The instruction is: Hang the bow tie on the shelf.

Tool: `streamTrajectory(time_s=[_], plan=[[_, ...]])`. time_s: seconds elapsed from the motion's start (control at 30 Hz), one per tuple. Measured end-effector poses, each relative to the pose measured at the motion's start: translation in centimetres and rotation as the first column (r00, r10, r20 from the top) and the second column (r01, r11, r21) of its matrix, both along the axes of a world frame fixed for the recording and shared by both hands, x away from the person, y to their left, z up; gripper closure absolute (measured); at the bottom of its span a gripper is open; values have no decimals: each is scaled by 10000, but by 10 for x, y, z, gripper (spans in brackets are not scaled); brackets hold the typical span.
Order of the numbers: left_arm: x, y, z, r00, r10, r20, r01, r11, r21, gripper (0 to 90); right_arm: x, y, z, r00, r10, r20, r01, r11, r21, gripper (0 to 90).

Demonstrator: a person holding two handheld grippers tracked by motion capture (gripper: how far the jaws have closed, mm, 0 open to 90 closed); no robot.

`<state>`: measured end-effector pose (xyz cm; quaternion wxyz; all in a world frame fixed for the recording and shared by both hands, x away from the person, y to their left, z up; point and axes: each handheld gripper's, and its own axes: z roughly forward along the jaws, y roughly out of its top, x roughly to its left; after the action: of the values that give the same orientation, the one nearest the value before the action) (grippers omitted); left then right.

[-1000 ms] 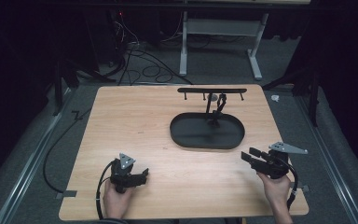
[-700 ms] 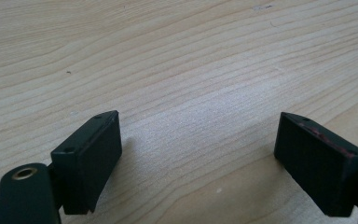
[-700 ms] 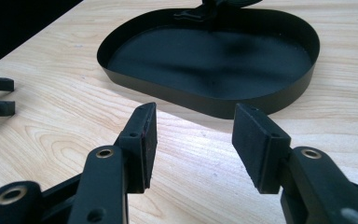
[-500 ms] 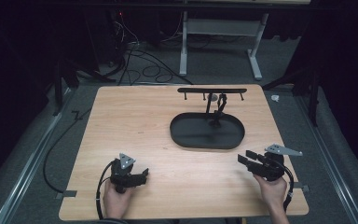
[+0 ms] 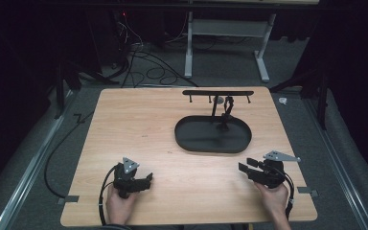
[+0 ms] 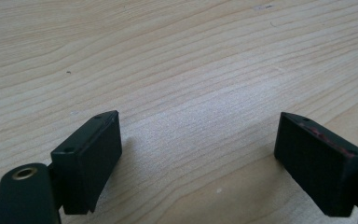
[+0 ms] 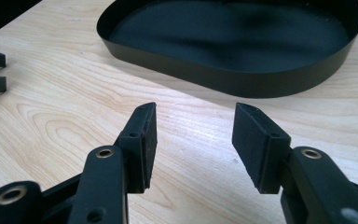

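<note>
The black oval tray point(image 5: 213, 136) sits on the right half of the wooden table point(image 5: 139, 124), toward its far edge, and it is the thing nearest the right gripper point(image 5: 243, 166). From above, a thin black stand point(image 5: 218, 93) with a crossbar and small hooks rises at the tray's far side, its post and a dark hanging piece coming down inside the tray; what that piece is cannot be made out. The right gripper view looks at the tray point(image 7: 233, 46) from low and close: it shows the tray's low upright wall and a bare, dark floor with nothing lying in the near part, which the high view cannot resolve as well. In that view the right gripper point(image 7: 193, 140) has its jaws apart with only bare wood between them, holding nothing, just short of the tray's near wall and not touching it; the tips of the other gripper show at the left edge. The left gripper point(image 5: 146, 179) lies near the table's front edge on the left, well apart from the tray, held in the person's hand. Its own view shows the left gripper point(image 6: 198, 140) with jaws spread wide over plain table point(image 6: 177, 60), empty, close above the wood.
</note>
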<state>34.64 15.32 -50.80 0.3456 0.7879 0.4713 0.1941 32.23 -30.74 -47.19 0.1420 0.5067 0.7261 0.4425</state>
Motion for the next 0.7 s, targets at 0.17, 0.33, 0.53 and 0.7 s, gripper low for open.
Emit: streamTrajectory(time_s=[0.17, 0.33, 0.53, 0.7], plan=[[0, 0, 0, 10000, 1, 1, -1, 10000, -2, 153, 0, 4, -3, 10000, -14, -58, 14, 10000, -56, 516], [0, 0, 0, 10000, 0, 0, 0, 10000, 0, 153, 0, 5, -6, 10000, 25, -59, -26, 9999, -133, 516], [0, 0, 0, 10000, 2, 1, -2, 10000, -3, 153, 0, 12, -9, 10000, 19, 55, -15, 9976, -691, 509], [0, 0, 0, 10000, -1, 4, 1, 10000, -4, 153, 0, 19, -13, 10000, 10, 97, 3, 9924, -1232, 509]])
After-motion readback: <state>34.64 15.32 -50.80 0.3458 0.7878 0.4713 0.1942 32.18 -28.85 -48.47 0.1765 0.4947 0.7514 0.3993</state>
